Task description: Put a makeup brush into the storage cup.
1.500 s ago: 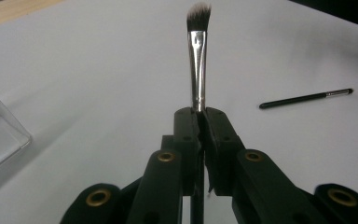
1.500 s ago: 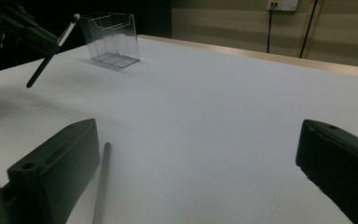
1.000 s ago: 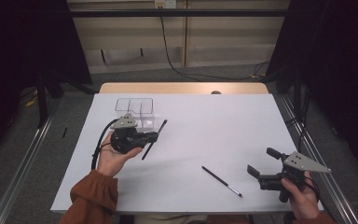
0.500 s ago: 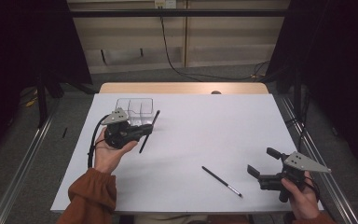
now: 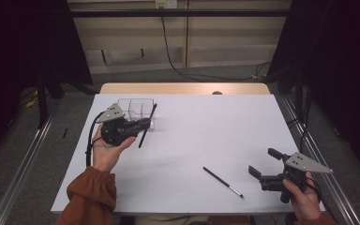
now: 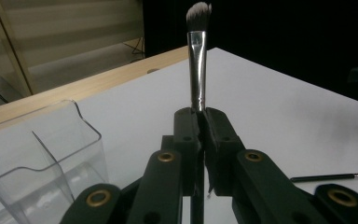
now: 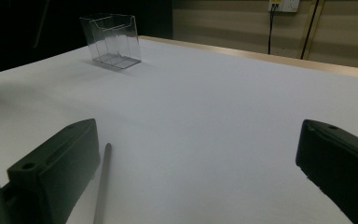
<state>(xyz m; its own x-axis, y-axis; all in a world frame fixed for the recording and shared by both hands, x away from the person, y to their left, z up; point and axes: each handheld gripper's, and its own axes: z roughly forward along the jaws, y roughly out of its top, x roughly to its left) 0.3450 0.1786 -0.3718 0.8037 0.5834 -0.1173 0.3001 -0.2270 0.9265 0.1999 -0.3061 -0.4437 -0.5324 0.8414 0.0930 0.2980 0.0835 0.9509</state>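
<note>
Left gripper point(image 5: 143, 125) clamps a grey-tipped brush point(image 6: 198, 56) beside the clear box point(image 5: 138, 107), white table point(image 5: 206, 131) open; right gripper point(image 5: 262, 164) unclenched.

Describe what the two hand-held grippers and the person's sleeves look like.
Both are black. The left hand-held gripper and the right hand-held gripper each carry a grey three-cornered plate on top. A black cable loops from the left one. The jaw links show brass-coloured pivot rings. The left sleeve is rust-orange.
</note>
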